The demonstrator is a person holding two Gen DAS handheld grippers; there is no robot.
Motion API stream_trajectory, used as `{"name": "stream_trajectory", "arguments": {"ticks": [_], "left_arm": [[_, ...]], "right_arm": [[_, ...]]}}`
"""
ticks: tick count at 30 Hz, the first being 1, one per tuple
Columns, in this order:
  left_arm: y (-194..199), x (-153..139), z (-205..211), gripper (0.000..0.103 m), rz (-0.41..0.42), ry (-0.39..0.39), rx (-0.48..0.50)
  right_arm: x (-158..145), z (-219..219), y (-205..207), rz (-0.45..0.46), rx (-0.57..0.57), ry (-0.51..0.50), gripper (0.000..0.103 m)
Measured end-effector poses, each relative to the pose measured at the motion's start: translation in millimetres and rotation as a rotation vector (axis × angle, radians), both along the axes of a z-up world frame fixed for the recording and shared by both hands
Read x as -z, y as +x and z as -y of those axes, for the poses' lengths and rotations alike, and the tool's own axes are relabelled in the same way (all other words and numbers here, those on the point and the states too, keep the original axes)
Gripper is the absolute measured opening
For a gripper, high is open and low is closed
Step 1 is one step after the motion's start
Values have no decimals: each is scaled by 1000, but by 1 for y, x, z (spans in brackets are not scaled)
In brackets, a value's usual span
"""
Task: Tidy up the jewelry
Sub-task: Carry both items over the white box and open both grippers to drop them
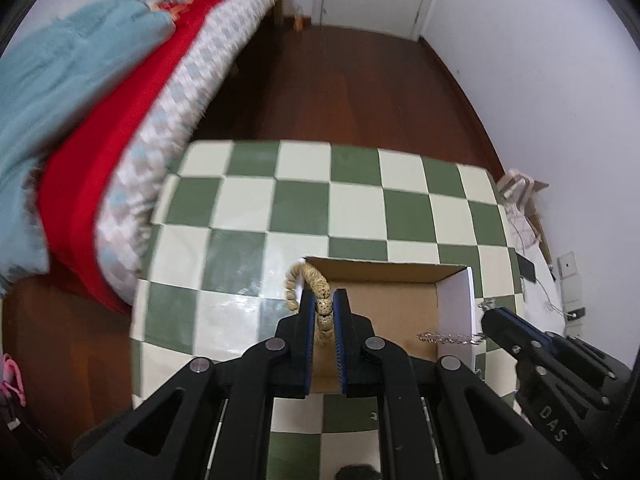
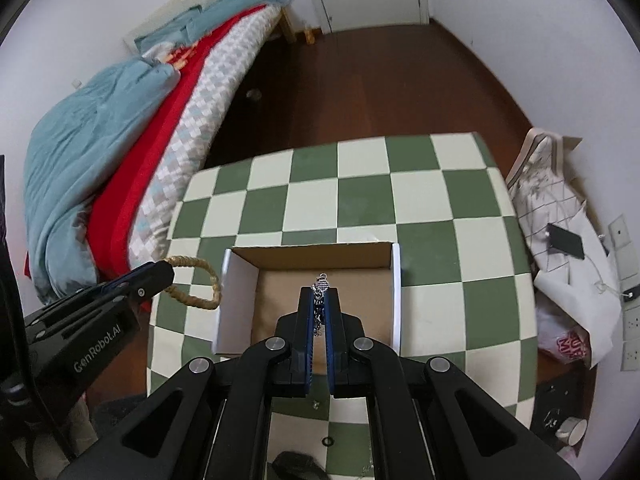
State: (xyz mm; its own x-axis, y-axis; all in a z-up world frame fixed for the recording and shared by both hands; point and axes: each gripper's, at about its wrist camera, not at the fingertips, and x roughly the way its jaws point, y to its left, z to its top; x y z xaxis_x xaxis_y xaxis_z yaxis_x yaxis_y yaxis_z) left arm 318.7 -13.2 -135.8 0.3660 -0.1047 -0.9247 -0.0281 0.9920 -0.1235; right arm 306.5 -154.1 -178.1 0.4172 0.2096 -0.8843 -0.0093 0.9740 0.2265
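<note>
Left hand-held gripper (image 1: 323, 307): closed tight on a tan beaded bracelet (image 1: 308, 280), held at the box's left wall, just above its rim.
Right hand-held gripper (image 2: 319, 295): pinched shut on a silver chain (image 2: 320, 286), poised over the box's open middle.
Beaded bracelet: its loop arcs up and out past the fingertips; in the right wrist view it hangs as a long loop stretching from the gripper toward the box's left wall.
Silver chain: in the left wrist view it runs roughly level, its long axis crossing the box's right wall from the gripper inward; a clasp end pokes forward past the fingertips.
Cardboard box (image 2: 236, 280): open-topped, sitting on the green-and-cream checkered table (image 2: 360, 184); its brown floor looks bare.
Small ring (image 2: 328, 441): on the table, nearer than the box, outside it.
Progress: early, by my reading. Both pieces are lifted but neither is in the box; lowering and releasing remain.
Beyond: bed (image 2: 120, 128) with blue and red covers, then wooden floor.
</note>
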Motion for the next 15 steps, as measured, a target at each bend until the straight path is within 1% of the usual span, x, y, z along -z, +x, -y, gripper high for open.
{"name": "stream_trajectory", "arguments": {"ticks": [5, 8, 9, 10, 12, 13, 14, 15], "left_arm": [[18, 22, 6, 6, -65, -39, 19], [26, 27, 9, 7, -87, -75, 36], [30, 29, 12, 7, -101, -78, 48], [33, 29, 13, 10, -110, -74, 51], [37, 29, 13, 11, -117, -81, 51], [37, 27, 14, 13, -109, -67, 59], [38, 23, 14, 19, -90, -36, 58], [38, 20, 13, 41, -73, -24, 54]], "right_arm": [[28, 4, 20, -60, -6, -8, 5], [39, 6, 31, -85, -12, -3, 5], [42, 6, 35, -92, -16, -3, 5], [43, 7, 38, -95, -20, -1, 5], [48, 7, 44, -120, -33, 4, 5], [49, 7, 46, -131, -31, -5, 6], [51, 7, 46, -142, -33, -19, 9], [52, 6, 47, -153, -36, -36, 14]]}}
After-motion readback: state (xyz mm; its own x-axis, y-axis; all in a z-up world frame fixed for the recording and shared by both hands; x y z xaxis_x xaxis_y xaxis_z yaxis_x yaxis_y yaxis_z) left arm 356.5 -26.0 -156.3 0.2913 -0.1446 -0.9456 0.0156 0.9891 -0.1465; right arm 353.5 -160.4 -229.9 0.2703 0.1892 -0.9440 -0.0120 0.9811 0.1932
